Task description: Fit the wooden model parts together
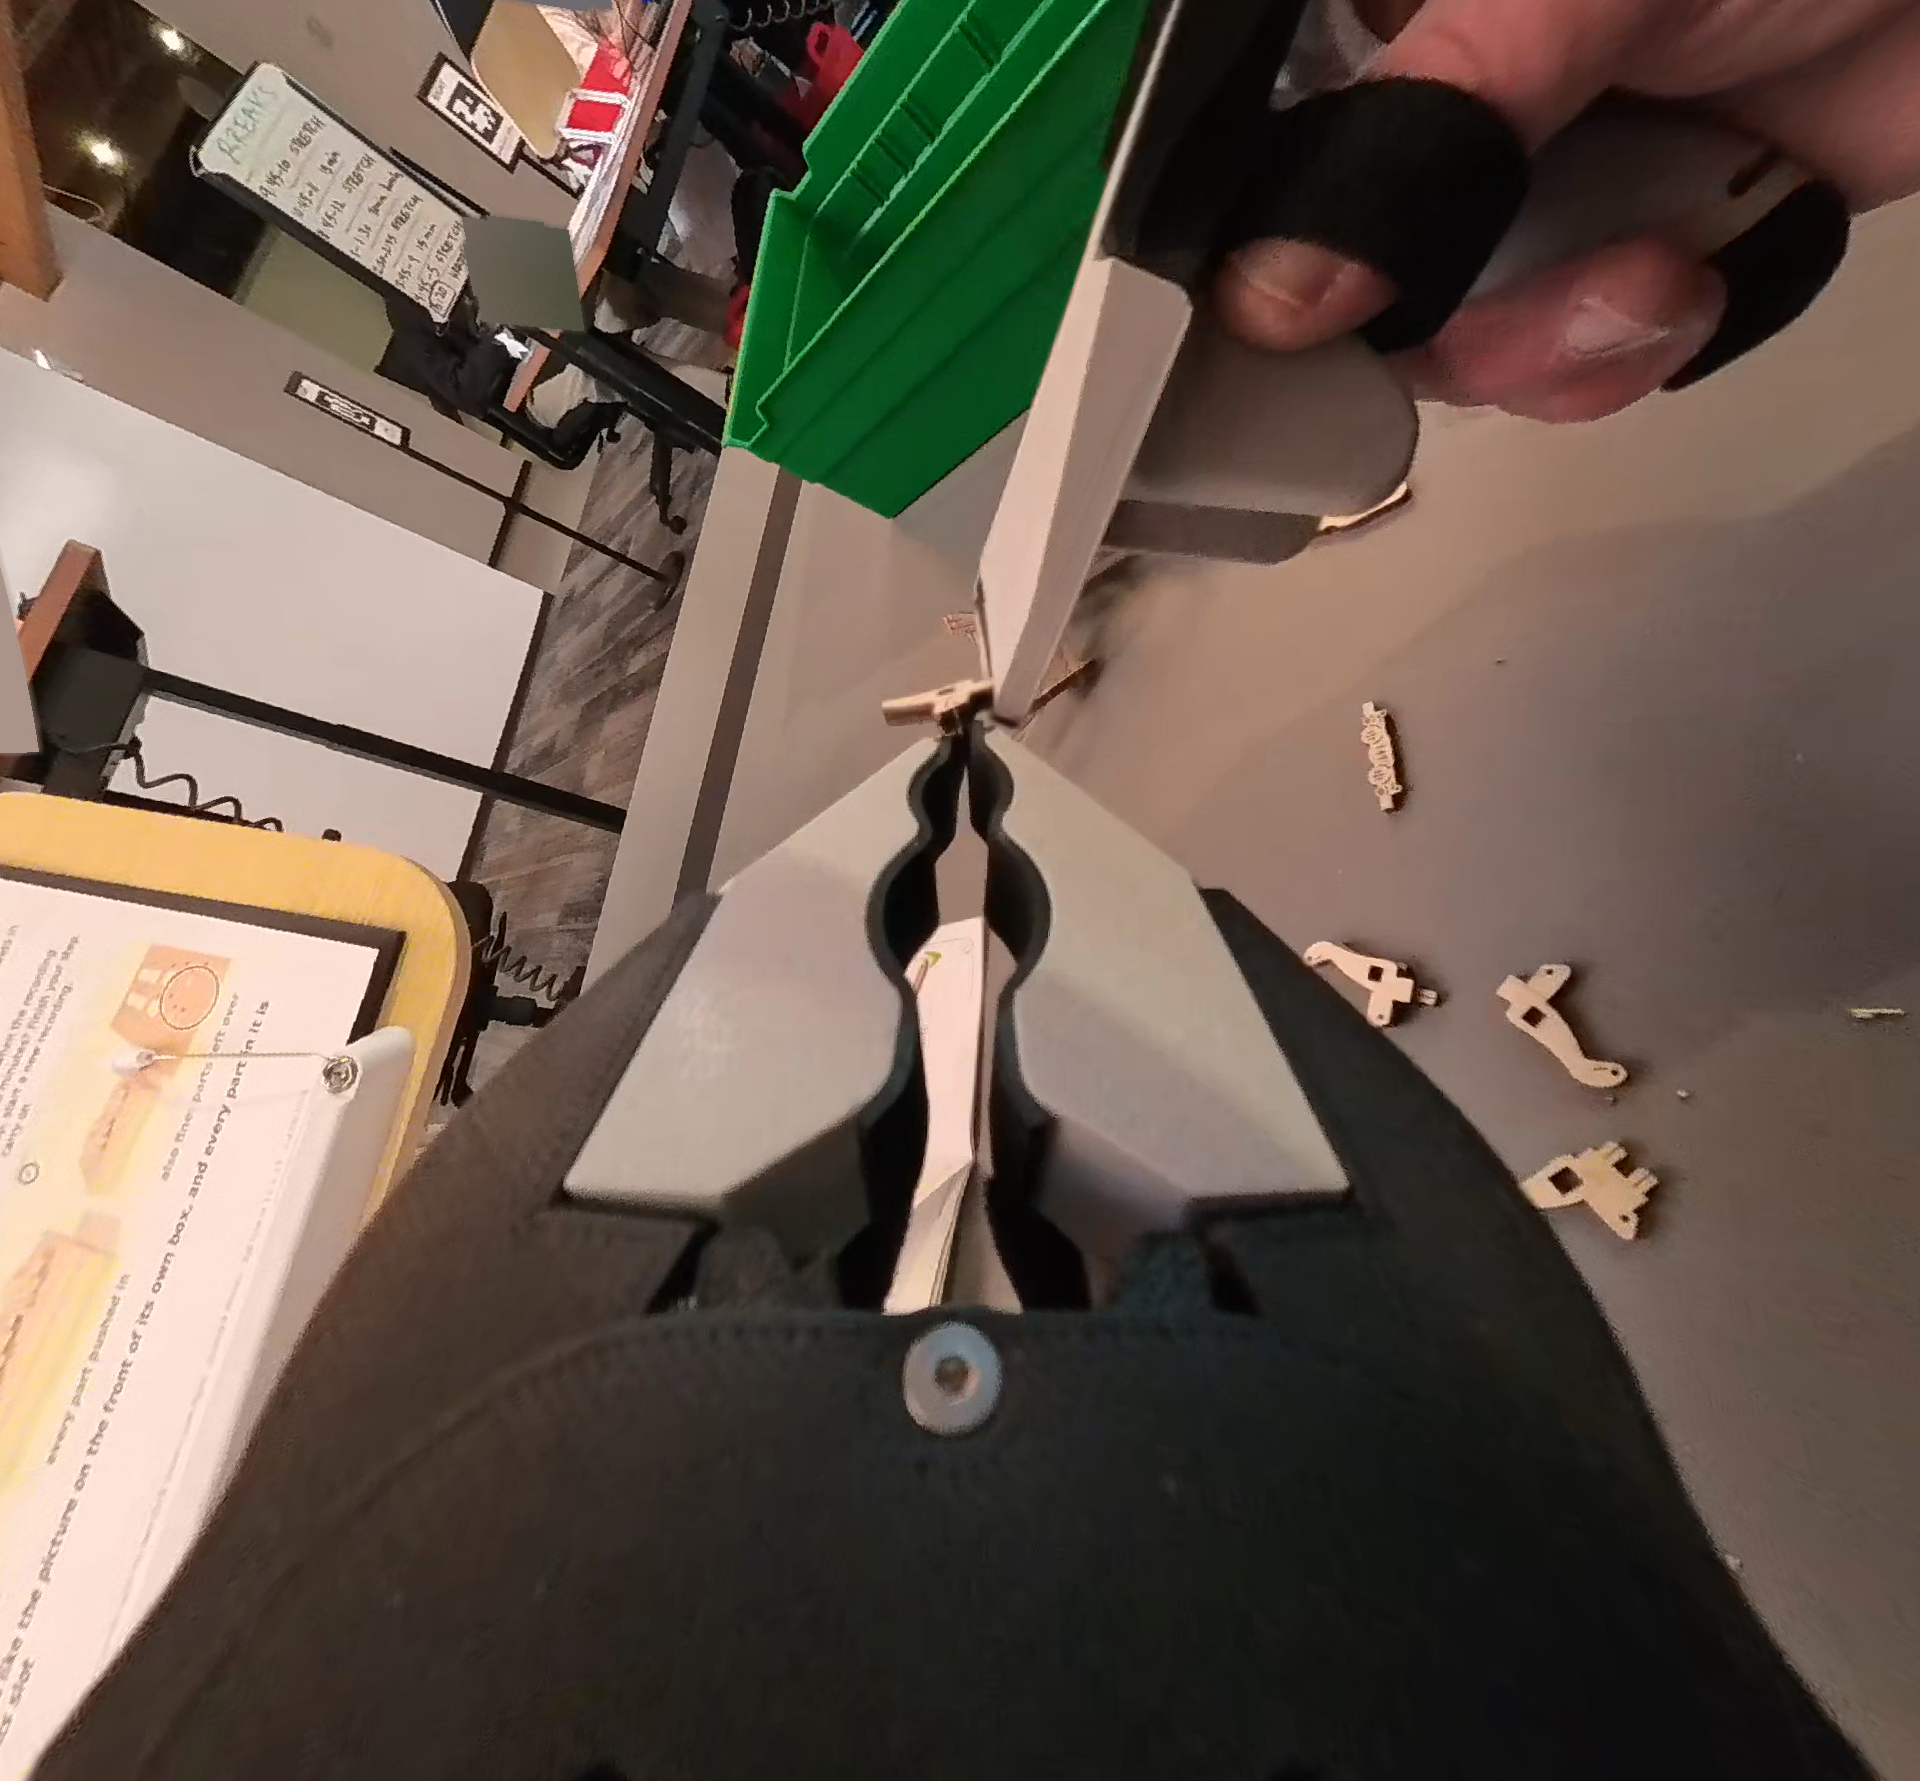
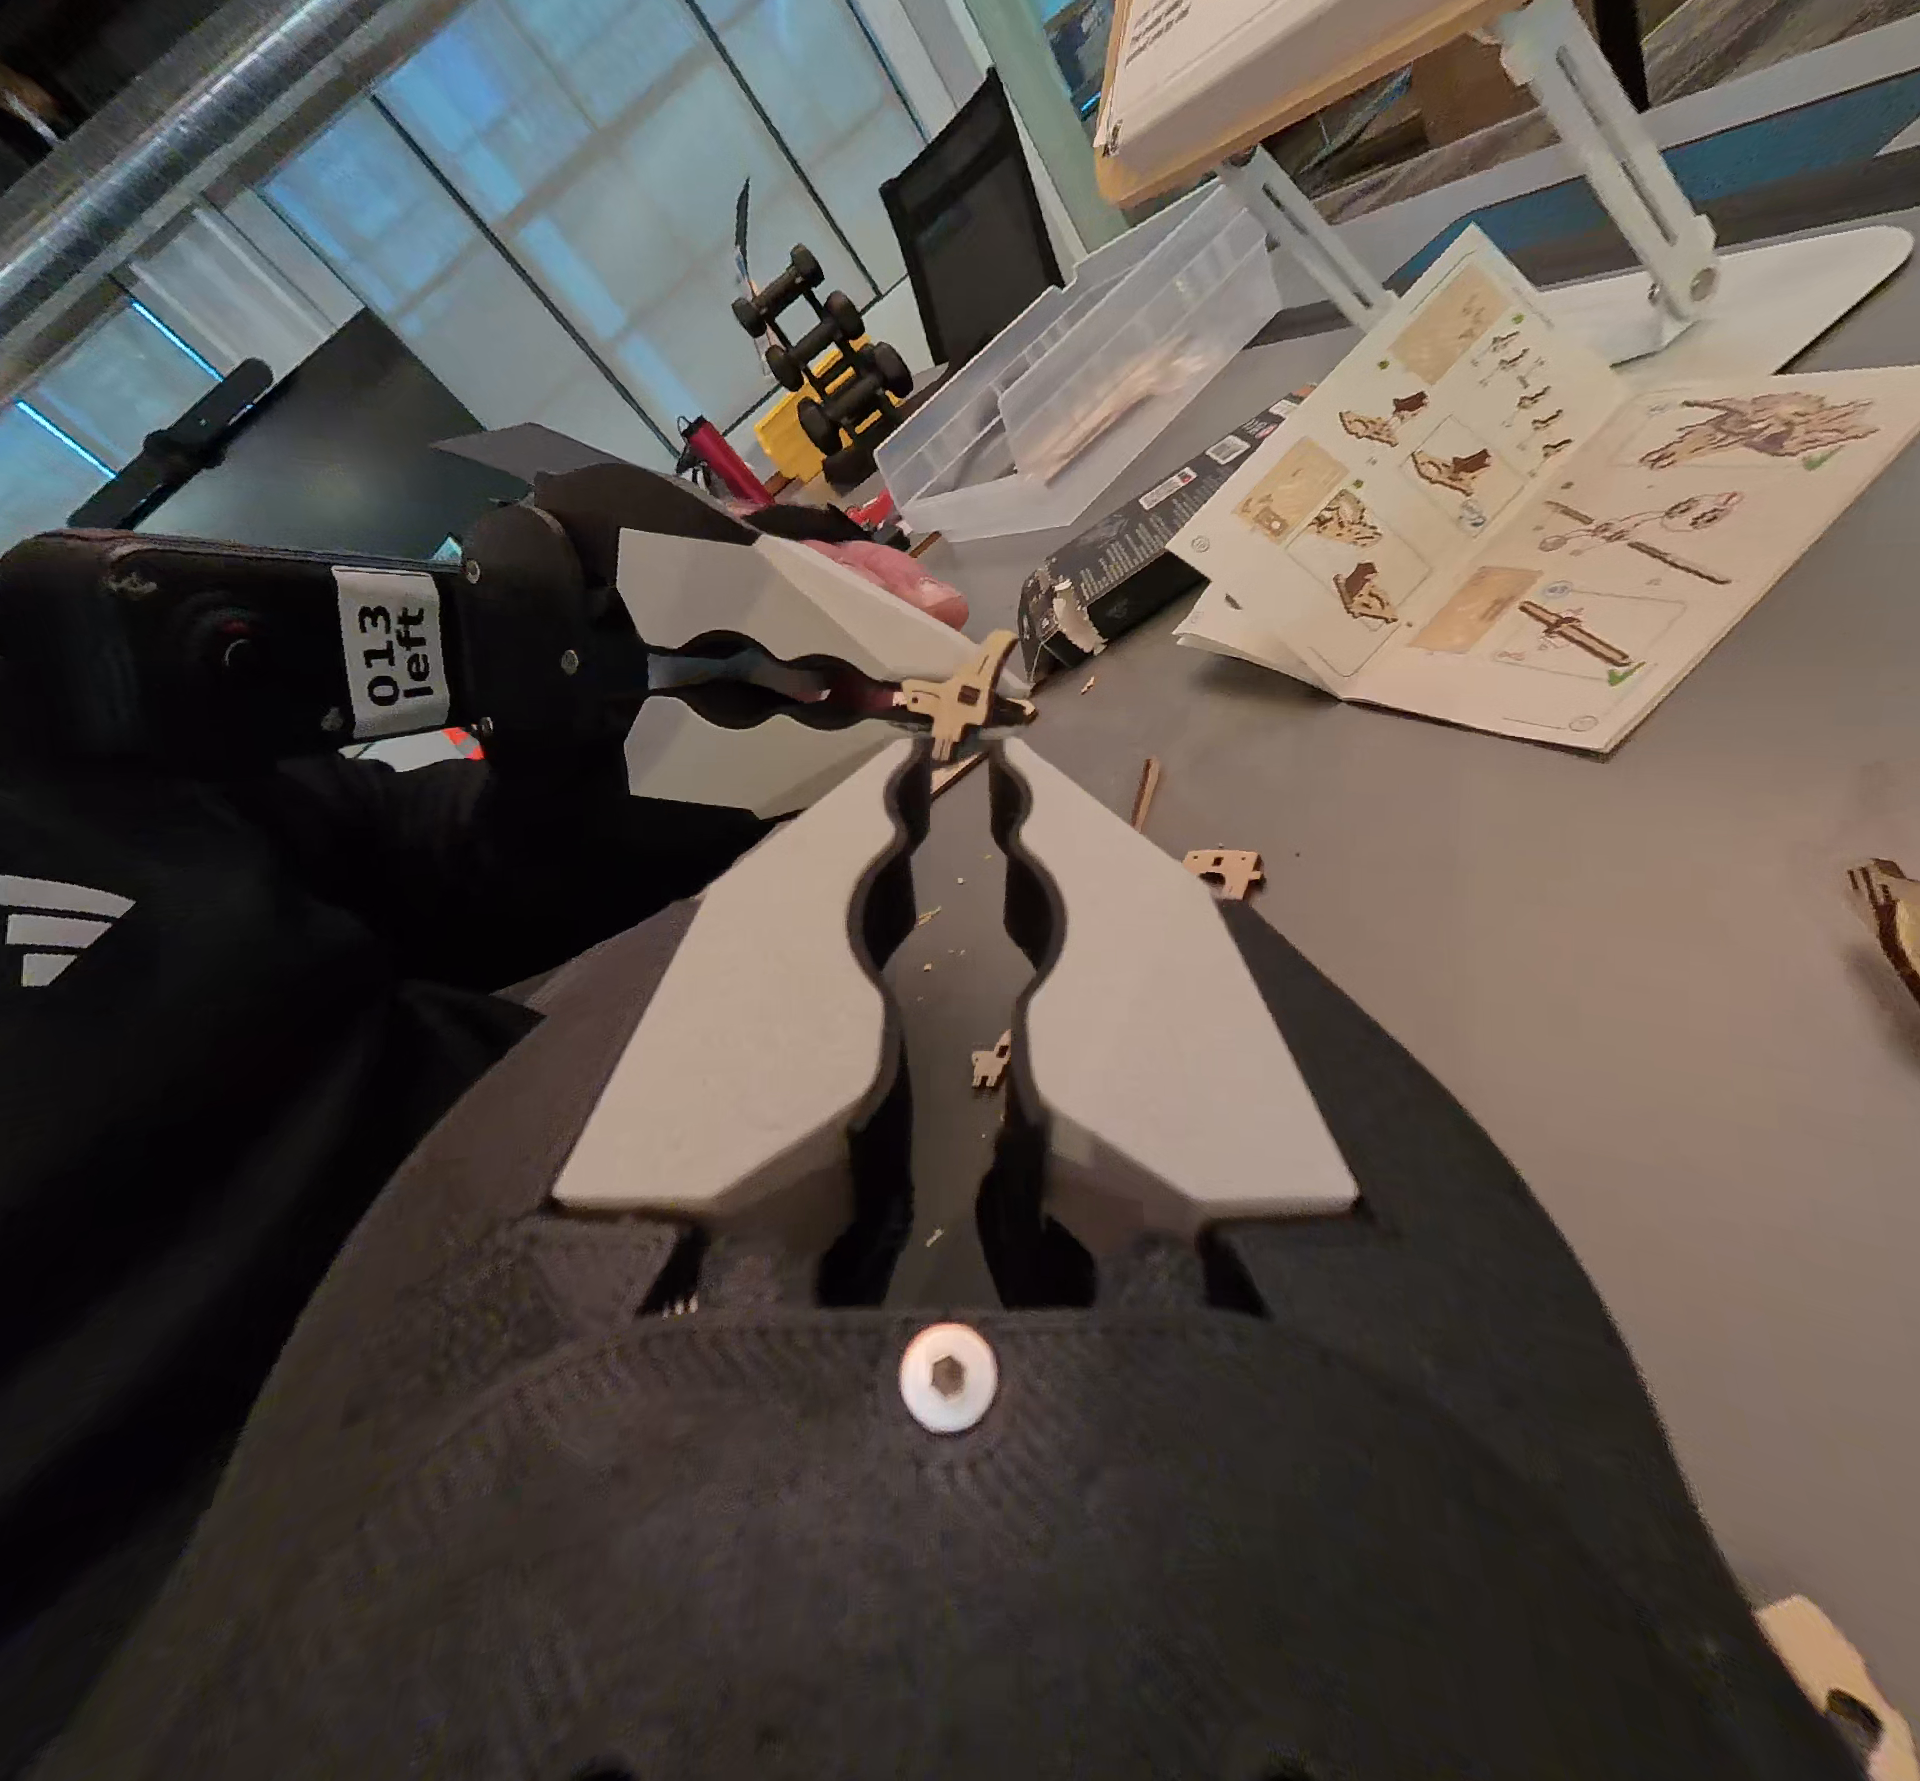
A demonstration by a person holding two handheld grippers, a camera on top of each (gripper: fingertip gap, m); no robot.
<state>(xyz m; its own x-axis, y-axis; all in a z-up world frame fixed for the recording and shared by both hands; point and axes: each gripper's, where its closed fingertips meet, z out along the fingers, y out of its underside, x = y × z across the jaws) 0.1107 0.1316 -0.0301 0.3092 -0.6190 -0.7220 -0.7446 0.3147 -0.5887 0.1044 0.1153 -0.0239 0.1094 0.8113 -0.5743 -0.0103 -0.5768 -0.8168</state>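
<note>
A small cross-shaped wooden part (image 2: 954, 695) is held in the air just above the grey table (image 2: 1455, 900), between both grippers. My left gripper (image 1: 961, 746) is shut on it; the part (image 1: 928, 705) sticks out past its tips. In the right wrist view the left gripper (image 2: 992, 692) comes in from the left. My right gripper (image 2: 954, 746) is closed narrowly around the part's lower stem. In the left wrist view it (image 1: 1003, 715) comes down from the upper right, held by a hand (image 1: 1558, 173). Loose wooden parts (image 1: 1558, 1025) lie on the table.
A green bin (image 1: 914, 225) stands at the table's far edge. An open instruction booklet (image 2: 1538, 526), a black box (image 2: 1122, 578), a clear plastic tray (image 2: 1091, 381) and a document stand (image 2: 1621, 204) sit beyond the grippers. More loose parts (image 2: 1226, 874) lie near my right fingers. A part-built model (image 2: 1886, 910) is at the right edge. The tips of both grippers are at nearly the same place. From either gripper's tips it is about 15 centimeters to the part-built model (image 2: 1886, 910).
</note>
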